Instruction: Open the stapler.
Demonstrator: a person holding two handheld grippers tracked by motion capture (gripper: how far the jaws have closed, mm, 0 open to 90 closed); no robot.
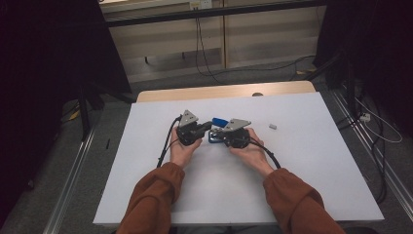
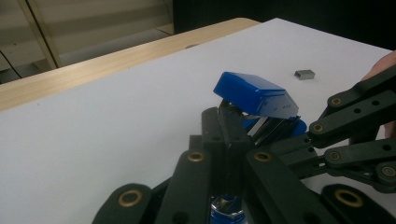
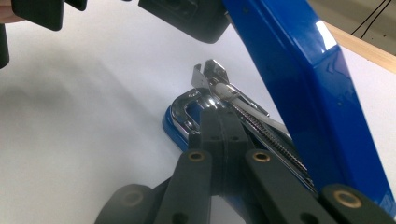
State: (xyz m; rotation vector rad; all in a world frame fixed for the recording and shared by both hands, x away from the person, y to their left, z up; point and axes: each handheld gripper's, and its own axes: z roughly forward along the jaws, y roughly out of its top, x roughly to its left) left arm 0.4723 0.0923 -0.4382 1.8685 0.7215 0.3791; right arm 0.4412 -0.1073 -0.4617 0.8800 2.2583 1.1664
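Observation:
A blue stapler [image 1: 217, 127] lies mid-table with its lid [image 2: 254, 93] swung up off the base [image 3: 175, 126] and the chrome staple rail [image 3: 219, 84] bared. My left gripper [image 1: 209, 126] comes at it from the left. Its jaws are shut and their tips [image 2: 228, 112] sit right under the raised lid; whether they pinch any part is hidden. My right gripper [image 1: 217, 136] comes from the right, also shut. Its tips [image 3: 218, 116] rest low on the stapler beside the rail, over the base's chrome front. A hand holds each gripper.
A small grey block of staples [image 1: 272, 126] lies on the white table top [image 1: 302, 161] to the right of the stapler. The table's wooden far edge [image 1: 224, 91] borders a floor with cables. Dark curtains stand at both sides.

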